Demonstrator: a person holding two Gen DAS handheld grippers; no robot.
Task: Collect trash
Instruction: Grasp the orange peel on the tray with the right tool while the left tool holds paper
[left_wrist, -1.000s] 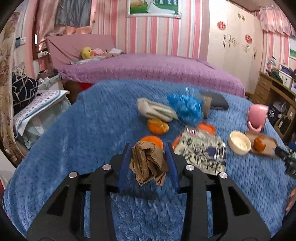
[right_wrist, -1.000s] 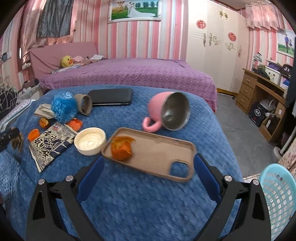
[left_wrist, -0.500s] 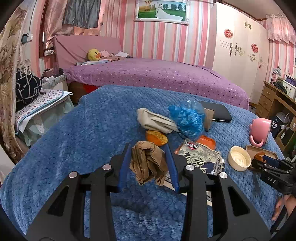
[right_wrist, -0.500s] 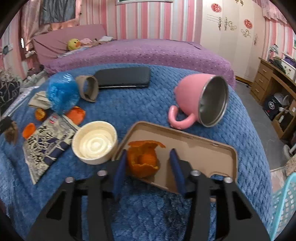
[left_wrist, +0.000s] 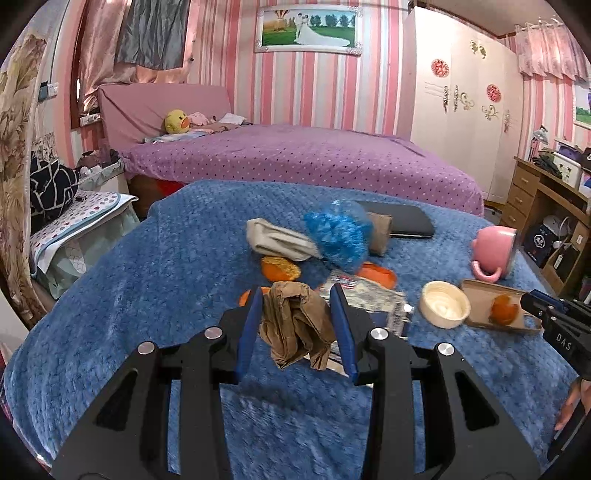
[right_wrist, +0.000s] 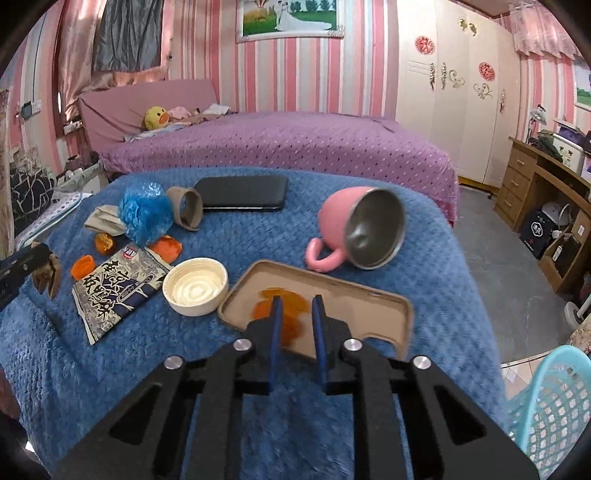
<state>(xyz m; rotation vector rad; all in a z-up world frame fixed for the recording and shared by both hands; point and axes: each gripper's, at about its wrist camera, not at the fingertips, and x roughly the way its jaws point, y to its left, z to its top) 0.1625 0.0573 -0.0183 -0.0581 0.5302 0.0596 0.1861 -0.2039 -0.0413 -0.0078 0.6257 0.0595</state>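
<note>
A crumpled brown paper (left_wrist: 295, 325) hangs above the blue blanket (left_wrist: 155, 280), with my left gripper (left_wrist: 295, 291) shut on it. My right gripper (right_wrist: 297, 301) is closing its jaws on an orange peel (right_wrist: 291, 317) that lies in a tan phone case (right_wrist: 351, 306); both pads touch the peel. More scraps lie on the blanket: a printed snack wrapper (right_wrist: 118, 288), a blue plastic bag (right_wrist: 146, 216), loose orange peels (right_wrist: 83, 267) and a cardboard tube (right_wrist: 186, 210). The left wrist view shows the right gripper (left_wrist: 532, 299) at that peel (left_wrist: 502, 314).
A pink mug (right_wrist: 354, 229) lies on its side behind the case. A white round lid (right_wrist: 194, 286) sits left of the case, a black phone (right_wrist: 243, 194) farther back. A light-blue basket (right_wrist: 546, 398) stands on the floor at lower right. A purple bed (right_wrist: 280, 147) is behind.
My right gripper went from wide open in front of the phone case to narrow around the orange peel. The left gripper rose a little, still holding the brown paper.
</note>
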